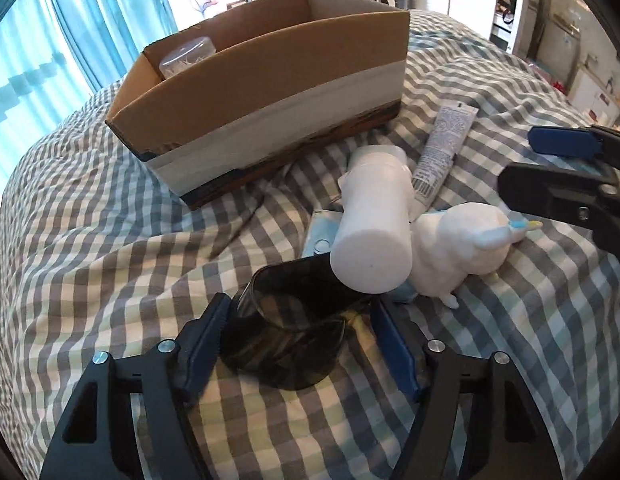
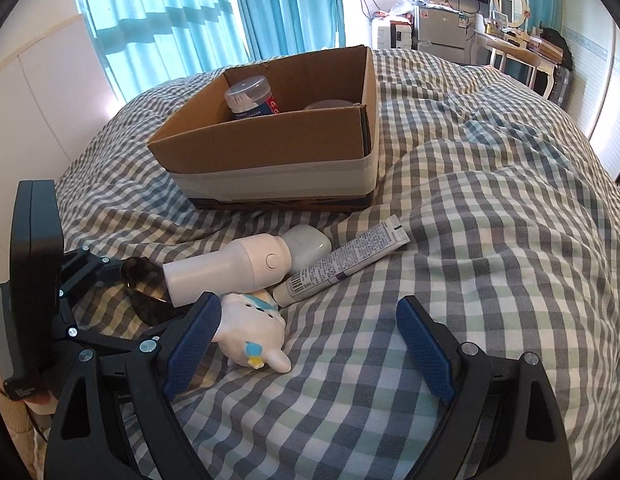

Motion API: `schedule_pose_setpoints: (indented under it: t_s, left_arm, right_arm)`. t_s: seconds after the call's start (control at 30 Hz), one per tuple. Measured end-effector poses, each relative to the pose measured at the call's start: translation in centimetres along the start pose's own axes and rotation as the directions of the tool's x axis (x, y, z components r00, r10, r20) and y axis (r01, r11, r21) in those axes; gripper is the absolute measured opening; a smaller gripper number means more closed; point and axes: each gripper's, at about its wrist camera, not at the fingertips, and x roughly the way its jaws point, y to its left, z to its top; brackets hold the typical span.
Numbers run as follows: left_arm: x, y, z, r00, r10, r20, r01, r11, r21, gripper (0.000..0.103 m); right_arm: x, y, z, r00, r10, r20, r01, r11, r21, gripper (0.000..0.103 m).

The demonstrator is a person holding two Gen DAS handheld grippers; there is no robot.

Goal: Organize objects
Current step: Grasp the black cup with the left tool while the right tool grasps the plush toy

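1. Nearest the left camera, the left gripper (image 1: 300, 326) straddles a dark see-through scoop (image 1: 294, 316) on the checked bedcover (image 1: 110, 264). Its left finger (image 1: 204, 338) touches the scoop's rim, but whether the right one presses cannot be told.
2. Just beyond, a white bottle (image 1: 372, 232) lies over the scoop's far edge, hiding part of a blue packet (image 1: 320, 236).
3. Right of the bottle, a white figurine (image 2: 252, 332) lies on its side against the right gripper's left finger (image 2: 192, 344).
4. The right gripper (image 2: 306, 350) stands apart, nothing clamped.
5. A tube (image 2: 342, 264) lies beside the bottle.
6. Behind, the cardboard box (image 2: 270, 152) holds a capped jar (image 2: 248, 98); its other contents are mostly hidden by the wall.
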Motion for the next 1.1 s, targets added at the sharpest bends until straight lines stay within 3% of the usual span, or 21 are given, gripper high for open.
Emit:
schedule_pose_setpoints:
  t_s: [0.1,0.13,0.43,0.6,0.67,0.77,0.87,1.1]
  left_arm:
    - [-0.6,0.4,-0.3,1.000,-0.020,0.009,0.021,0.999,-0.026,0.066]
    - [-1.0,0.6,-0.5,1.000,-0.019,0.010,0.020,0.999,-0.038,0.058]
    - [-4.9,2.3,-2.1,0.998,-0.018,0.058,0.028,0.986,-0.163,0.058]
    - [-6.9,3.2,-2.4,0.995,0.004,0.095,0.015,0.981,-0.195,0.058]
    - [-7.3,3.4,-2.2,0.995,0.014,0.103,0.007,0.980,-0.201,0.058]
    - [-7.6,3.5,-2.2,0.993,0.011,0.115,0.013,0.978,-0.207,0.058]
    - [-8.2,3.6,-2.2,0.992,0.010,0.129,0.018,0.977,-0.211,0.058]
    - [-8.6,3.8,-2.1,0.989,0.014,0.150,0.020,0.975,-0.221,0.058]
  right_arm:
    - [0.1,0.1,-0.1,1.000,-0.005,0.000,0.005,1.000,-0.008,0.090]
    - [0.2,0.1,-0.1,1.000,-0.004,-0.001,0.004,1.000,-0.010,0.090]
    - [1.0,1.9,-0.5,0.999,0.007,-0.043,-0.010,0.997,-0.076,0.090]
    - [3.1,3.5,-0.8,0.994,0.007,-0.107,-0.022,0.990,-0.142,0.090]
    - [3.8,3.9,-1.0,0.992,-0.002,-0.128,-0.019,0.987,-0.157,0.087]
    - [4.5,4.5,-1.3,0.988,-0.007,-0.153,-0.022,0.982,-0.186,0.073]
    - [4.8,4.7,-1.5,0.984,0.016,-0.179,-0.052,0.979,-0.199,0.049]
    - [3.2,5.1,-1.4,0.991,0.012,-0.136,-0.040,0.978,-0.203,0.048]
